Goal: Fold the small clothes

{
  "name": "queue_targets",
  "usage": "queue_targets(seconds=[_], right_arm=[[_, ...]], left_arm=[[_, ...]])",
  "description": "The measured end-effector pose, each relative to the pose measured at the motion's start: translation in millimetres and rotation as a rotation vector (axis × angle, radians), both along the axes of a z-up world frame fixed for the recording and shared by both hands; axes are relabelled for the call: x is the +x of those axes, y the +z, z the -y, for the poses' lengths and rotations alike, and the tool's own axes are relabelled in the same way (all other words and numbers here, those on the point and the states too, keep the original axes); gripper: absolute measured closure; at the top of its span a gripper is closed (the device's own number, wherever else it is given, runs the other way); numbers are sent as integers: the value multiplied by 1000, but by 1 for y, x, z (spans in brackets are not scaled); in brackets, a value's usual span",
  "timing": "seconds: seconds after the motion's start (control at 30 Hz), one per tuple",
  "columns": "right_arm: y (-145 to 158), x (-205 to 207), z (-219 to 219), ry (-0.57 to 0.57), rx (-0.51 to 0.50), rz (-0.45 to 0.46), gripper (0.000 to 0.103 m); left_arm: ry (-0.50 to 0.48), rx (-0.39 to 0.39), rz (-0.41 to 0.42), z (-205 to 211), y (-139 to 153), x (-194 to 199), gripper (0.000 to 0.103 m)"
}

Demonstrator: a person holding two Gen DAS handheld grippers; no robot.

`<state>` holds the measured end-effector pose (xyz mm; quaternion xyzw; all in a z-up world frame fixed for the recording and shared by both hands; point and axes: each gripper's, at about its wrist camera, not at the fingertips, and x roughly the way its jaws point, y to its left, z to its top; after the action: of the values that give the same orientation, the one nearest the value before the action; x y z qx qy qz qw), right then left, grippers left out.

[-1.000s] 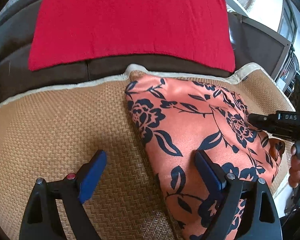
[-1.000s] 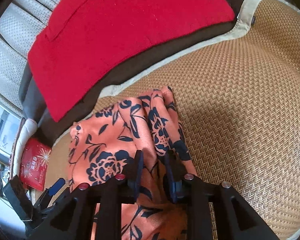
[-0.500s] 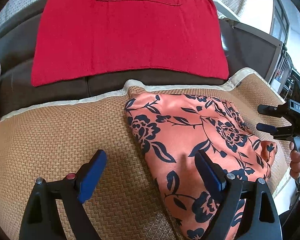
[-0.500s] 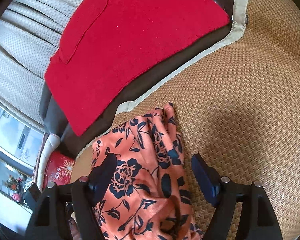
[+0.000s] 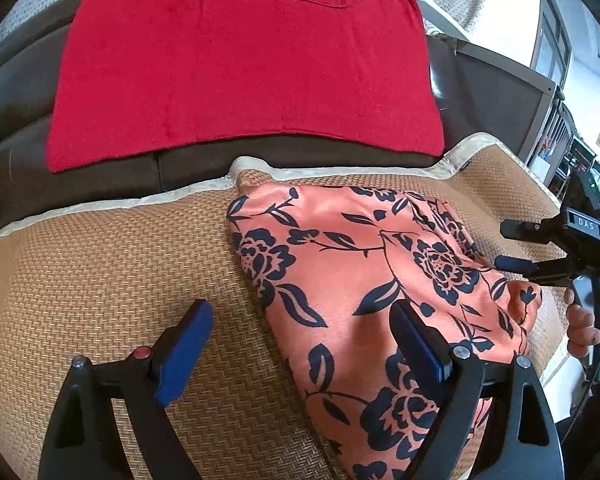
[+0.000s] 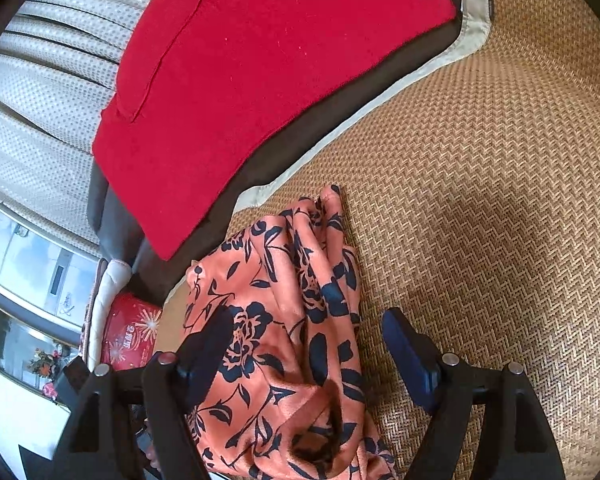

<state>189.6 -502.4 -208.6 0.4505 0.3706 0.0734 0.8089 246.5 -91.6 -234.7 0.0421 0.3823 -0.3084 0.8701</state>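
Observation:
An orange garment with a dark blue flower print point(image 5: 360, 272) lies folded on the woven mat point(image 5: 100, 280). My left gripper point(image 5: 300, 312) hovers open over the garment's left edge, its right finger above the cloth and its left finger above bare mat. From the right side my right gripper point(image 5: 502, 244) is open just off the garment's bunched right edge, with a person's hand point(image 5: 580, 328) on its handle. In the right wrist view the right gripper point(image 6: 306, 320) stands wide above the garment point(image 6: 284, 320), whose rumpled folds lie loose between the fingers, with no pad pressing on them.
A red towel point(image 5: 240, 72) is draped over the dark sofa back behind the mat. The mat's pale border point(image 6: 474, 20) runs along the back. A red box point(image 6: 130, 340) sits at the far end of the seat. Bare mat point(image 6: 480, 200) spreads to the right.
My right gripper went from shut on a fold of the garment to wide open, dropping the cloth, and drew back a little. The left gripper stayed open and nearly still.

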Motion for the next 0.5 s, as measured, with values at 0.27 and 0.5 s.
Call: queue_targets(seconds=[0.27,0.5], right_arm=[[-6,4,-3,34,22,1,23],[-10,10,-7,57,22,-6,23]], left_arm=[[-23,-25,-35,5,-2,2,13],[-22,-29,-42,8,-4,3,13]])
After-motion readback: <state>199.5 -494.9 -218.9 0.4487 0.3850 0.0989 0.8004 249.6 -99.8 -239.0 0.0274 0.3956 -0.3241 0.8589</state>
